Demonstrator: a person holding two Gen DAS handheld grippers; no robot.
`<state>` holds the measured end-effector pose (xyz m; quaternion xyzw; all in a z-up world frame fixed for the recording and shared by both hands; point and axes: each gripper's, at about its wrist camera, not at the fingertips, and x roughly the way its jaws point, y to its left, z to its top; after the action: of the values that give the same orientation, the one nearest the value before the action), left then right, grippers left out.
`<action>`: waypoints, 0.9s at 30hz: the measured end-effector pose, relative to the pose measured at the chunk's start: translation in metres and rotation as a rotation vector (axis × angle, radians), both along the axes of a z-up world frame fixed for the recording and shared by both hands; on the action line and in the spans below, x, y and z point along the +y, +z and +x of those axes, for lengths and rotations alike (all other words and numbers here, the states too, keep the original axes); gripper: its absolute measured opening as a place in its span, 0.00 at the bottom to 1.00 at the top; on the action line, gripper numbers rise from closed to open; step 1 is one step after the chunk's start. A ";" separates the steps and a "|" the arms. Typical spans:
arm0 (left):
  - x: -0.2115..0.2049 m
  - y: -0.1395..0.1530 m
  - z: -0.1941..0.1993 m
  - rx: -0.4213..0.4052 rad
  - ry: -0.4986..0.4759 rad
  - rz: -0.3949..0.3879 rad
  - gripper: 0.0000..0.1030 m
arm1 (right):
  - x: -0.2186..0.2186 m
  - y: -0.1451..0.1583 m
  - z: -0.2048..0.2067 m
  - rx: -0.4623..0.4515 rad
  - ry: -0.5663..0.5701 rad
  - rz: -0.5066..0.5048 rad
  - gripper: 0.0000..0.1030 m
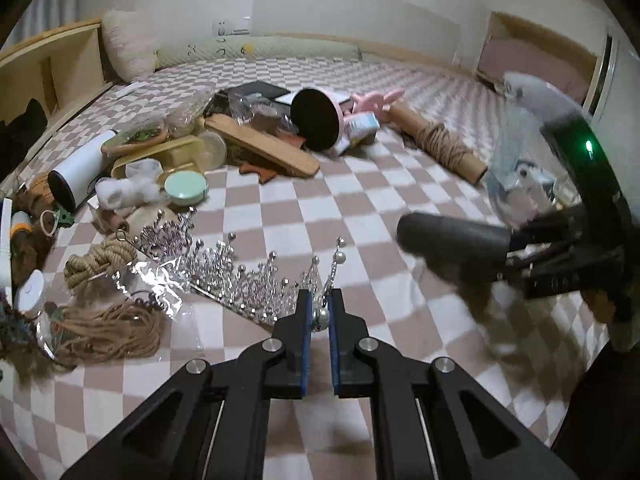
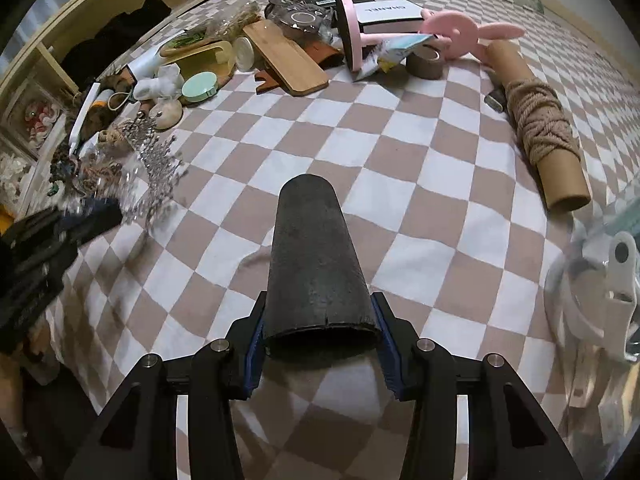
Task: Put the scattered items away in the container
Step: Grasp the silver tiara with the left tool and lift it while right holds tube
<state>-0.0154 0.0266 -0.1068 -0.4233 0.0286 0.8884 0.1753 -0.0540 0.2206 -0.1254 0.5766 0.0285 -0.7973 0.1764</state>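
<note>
Rightward, clear container (image 2: 592, 304) — white piece (image 2: 618, 276) inside, blurred.

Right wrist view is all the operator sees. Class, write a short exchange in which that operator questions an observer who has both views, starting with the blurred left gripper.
Operator: The left gripper is a blur at my edge. Is it holding anything?
Observer: Yes. The left gripper is shut on one end of the tiara, with a pearl between its jaws.
Operator: Does anything show on my own gripper's body that I cannot see?
Observer: A green light glows on the body of the right gripper, above the tube it holds.
</note>
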 end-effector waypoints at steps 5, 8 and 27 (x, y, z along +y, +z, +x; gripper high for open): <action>-0.008 -0.005 0.000 -0.030 0.033 -0.002 0.08 | -0.005 -0.002 0.000 0.018 0.013 0.044 0.47; -0.017 -0.008 0.004 -0.050 0.069 0.010 0.09 | -0.006 0.002 0.000 0.047 0.013 0.059 0.47; -0.057 -0.023 0.032 -0.127 0.272 0.068 0.14 | -0.047 0.047 0.001 0.229 0.022 -0.031 0.47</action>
<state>0.0168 -0.0304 -0.1302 -0.4725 -0.0703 0.8758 0.0692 -0.0535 0.1737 -0.0781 0.4787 0.0423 -0.8562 0.1895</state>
